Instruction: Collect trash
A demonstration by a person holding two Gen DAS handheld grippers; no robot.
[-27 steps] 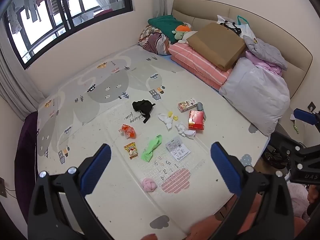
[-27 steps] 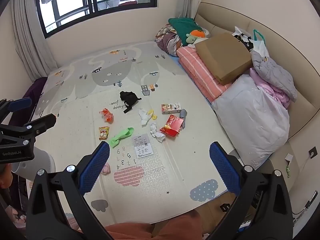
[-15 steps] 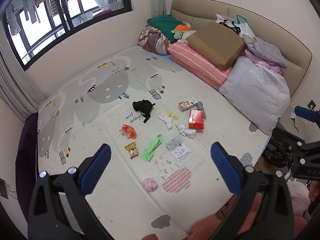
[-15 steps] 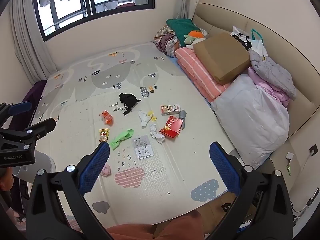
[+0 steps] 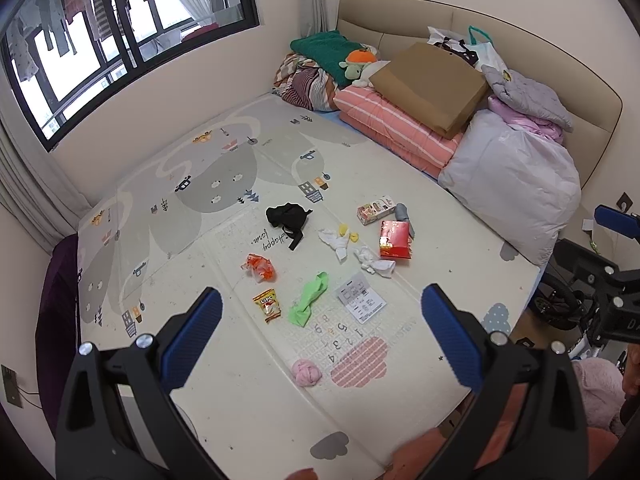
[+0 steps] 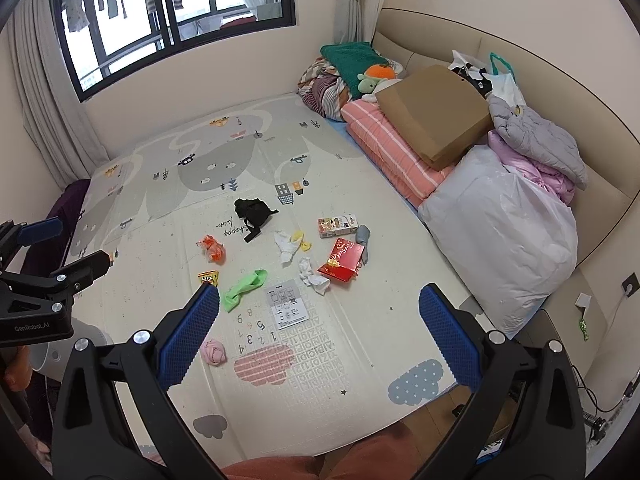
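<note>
Litter lies mid-mat: a yellow snack packet [image 5: 267, 305] [image 6: 208, 278], a crumpled orange wrapper [image 5: 260, 267] [image 6: 212, 248], a white leaflet [image 5: 361, 302] [image 6: 287, 303], a red packet [image 5: 394, 239] [image 6: 341, 260], a small printed box [image 5: 376, 209] [image 6: 337, 225] and white crumpled tissues [image 5: 374, 262] [image 6: 314, 276]. Among them lie a green sock [image 5: 308, 304] [image 6: 245, 289], a pink sock ball [image 5: 306, 373] [image 6: 214, 352] and a black garment [image 5: 289, 218] [image 6: 252, 212]. My left gripper [image 5: 322, 336] and right gripper [image 6: 318, 334] both hover high above the mat, open, with nothing between their fingers.
The patterned play mat [image 5: 208, 184] covers the bed. Along its right side are a striped pink quilt [image 5: 396, 128], a brown cardboard box [image 5: 434, 80], a big white plastic bag [image 6: 504, 236] and folded bedding. A window [image 6: 176, 12] fills the far wall. A grey bin [image 6: 40, 354] stands low left.
Both views have shifted only slightly; the litter sits a touch higher and farther in frame. Both grippers stay open and nothing on the mat has moved.
</note>
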